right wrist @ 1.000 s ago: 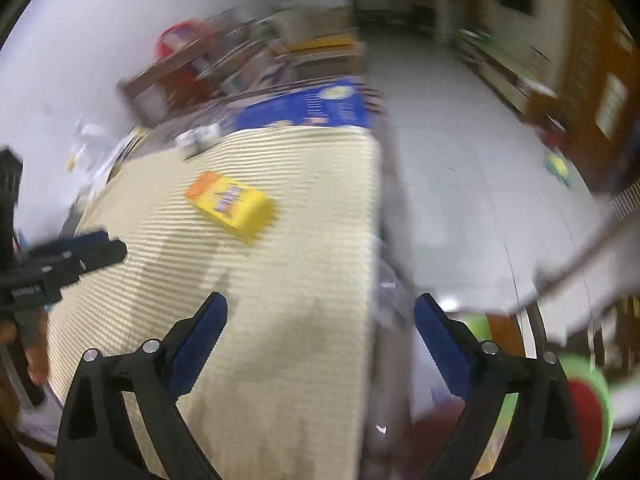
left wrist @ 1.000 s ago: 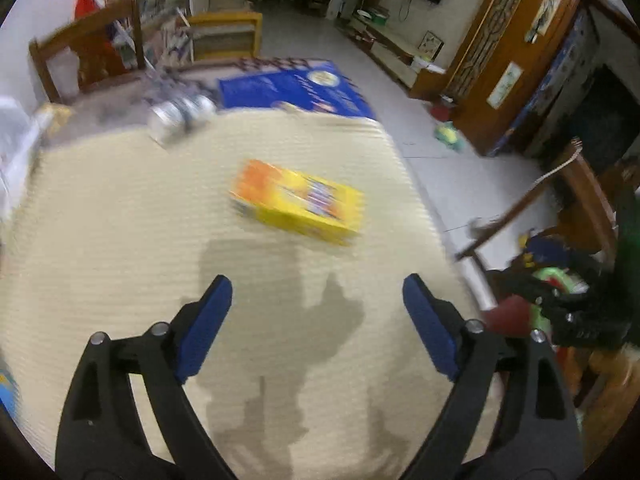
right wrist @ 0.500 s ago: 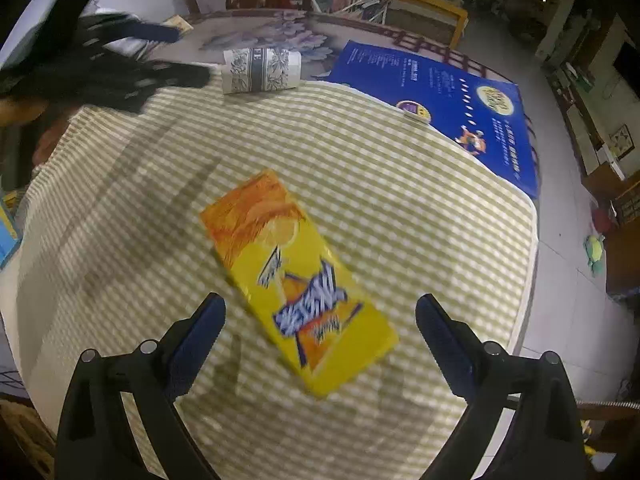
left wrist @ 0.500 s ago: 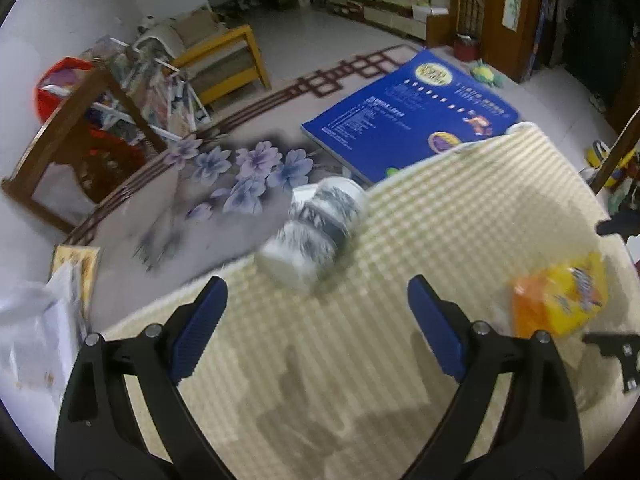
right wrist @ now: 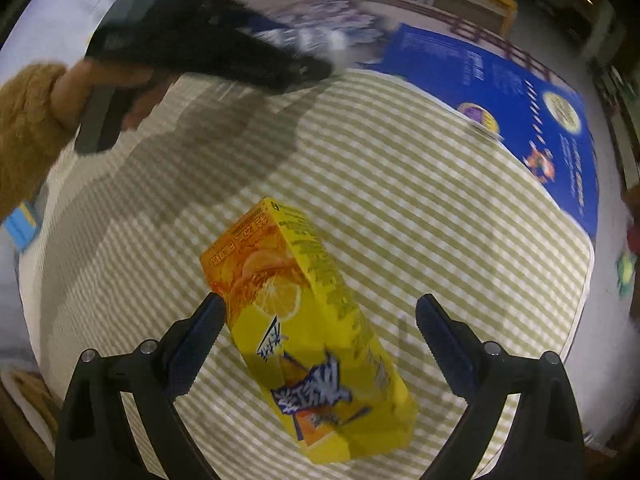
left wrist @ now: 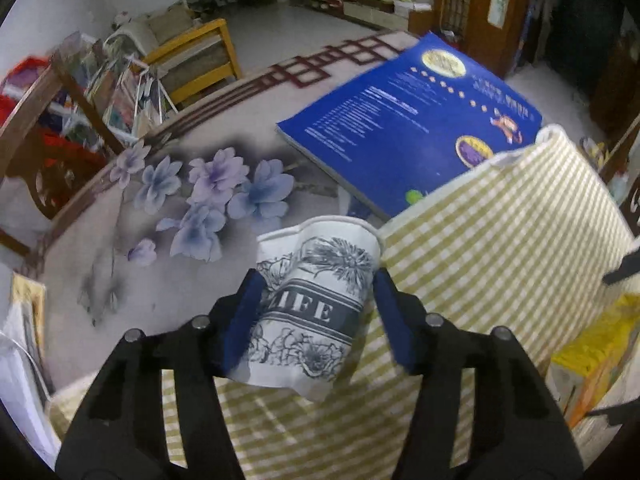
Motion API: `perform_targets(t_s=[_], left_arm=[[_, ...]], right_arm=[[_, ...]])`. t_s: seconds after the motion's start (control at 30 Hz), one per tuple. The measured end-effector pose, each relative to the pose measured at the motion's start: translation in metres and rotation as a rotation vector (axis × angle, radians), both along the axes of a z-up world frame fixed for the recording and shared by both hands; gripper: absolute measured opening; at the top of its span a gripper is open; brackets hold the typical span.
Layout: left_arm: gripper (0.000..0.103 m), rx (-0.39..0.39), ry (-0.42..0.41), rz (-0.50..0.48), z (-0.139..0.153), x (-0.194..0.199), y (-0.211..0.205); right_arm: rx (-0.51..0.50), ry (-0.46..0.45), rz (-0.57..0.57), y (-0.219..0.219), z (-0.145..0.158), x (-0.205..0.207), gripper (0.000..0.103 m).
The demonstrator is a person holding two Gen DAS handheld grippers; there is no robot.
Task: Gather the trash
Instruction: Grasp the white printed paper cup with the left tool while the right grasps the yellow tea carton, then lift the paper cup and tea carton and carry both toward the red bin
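Checked cloth [right wrist: 380,184] covered the table; left gripper [left wrist: 316,300] was closing on paper cup [left wrist: 312,312], right gripper [right wrist: 320,332] gaped over yellow carton [right wrist: 304,320]; cup base hidden.

You have a white paper cup [left wrist: 316,312] printed with grey flowers and a dark band reading "LIFE", lying on its side at the far edge of the green-and-white checked cloth [left wrist: 500,240], its crumpled rim pointing away and its base toward you. Your other piece is a yellow-and-orange rectangular drink carton [right wrist: 304,328] with a lemon-slice picture and blue lettering. It lies flat on its broad side near the middle of that cloth, set diagonally, well apart from the cup.
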State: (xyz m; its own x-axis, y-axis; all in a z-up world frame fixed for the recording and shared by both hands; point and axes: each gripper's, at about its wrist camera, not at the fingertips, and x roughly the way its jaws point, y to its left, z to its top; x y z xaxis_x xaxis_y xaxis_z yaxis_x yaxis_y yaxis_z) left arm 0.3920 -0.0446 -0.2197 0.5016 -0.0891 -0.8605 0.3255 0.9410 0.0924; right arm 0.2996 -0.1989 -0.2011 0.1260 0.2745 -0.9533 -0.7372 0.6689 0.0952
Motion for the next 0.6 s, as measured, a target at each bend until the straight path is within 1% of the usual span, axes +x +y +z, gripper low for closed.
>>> perform_targets(t_s=[0.03,0.13,0.17,0.2,0.23,0.27,0.3,0.4,0.5,0.6], left_arm=[[0.052,-0.016,-0.004,0.019,0.002,-0.001,0.005],[0.04,-0.024,-0.03,0.07,0.01,-0.009,0.017],[0.04,-0.036,-0.041,0.088,0.015,-0.013,0.021],[0.04,-0.062,-0.058,0.112,0.023,-0.021,0.026],[0.04,-0.081,-0.069,0.126,0.029,-0.028,0.029],[0.04,-0.093,-0.079,0.136,0.034,-0.035,0.031],[0.04,-0.109,-0.093,0.15,0.042,-0.046,0.033],[0.04,-0.15,-0.12,0.178,0.058,-0.074,0.034],[0.04,-0.196,-0.134,0.203,0.075,-0.113,0.029],[0.04,-0.24,-0.126,0.216,0.082,-0.144,0.022]], right_arm=[[-0.018,0.0,0.035,0.005,-0.002,-0.004,0.093],[-0.065,-0.016,0.098,0.015,-0.009,-0.015,0.092],[-0.08,-0.032,0.102,0.017,-0.01,-0.019,0.09],[-0.088,-0.04,0.102,0.018,-0.012,-0.022,0.082],[-0.093,-0.045,0.092,0.018,-0.013,-0.025,0.069],[-0.098,-0.051,0.078,0.017,-0.014,-0.027,0.066],[-0.095,-0.05,0.062,0.016,-0.014,-0.029,0.066],[-0.042,-0.039,-0.017,0.005,-0.008,-0.041,0.063],[0.048,-0.038,-0.106,-0.009,0.01,-0.063,0.063],[0.133,-0.037,-0.207,-0.025,0.029,-0.096,0.063]])
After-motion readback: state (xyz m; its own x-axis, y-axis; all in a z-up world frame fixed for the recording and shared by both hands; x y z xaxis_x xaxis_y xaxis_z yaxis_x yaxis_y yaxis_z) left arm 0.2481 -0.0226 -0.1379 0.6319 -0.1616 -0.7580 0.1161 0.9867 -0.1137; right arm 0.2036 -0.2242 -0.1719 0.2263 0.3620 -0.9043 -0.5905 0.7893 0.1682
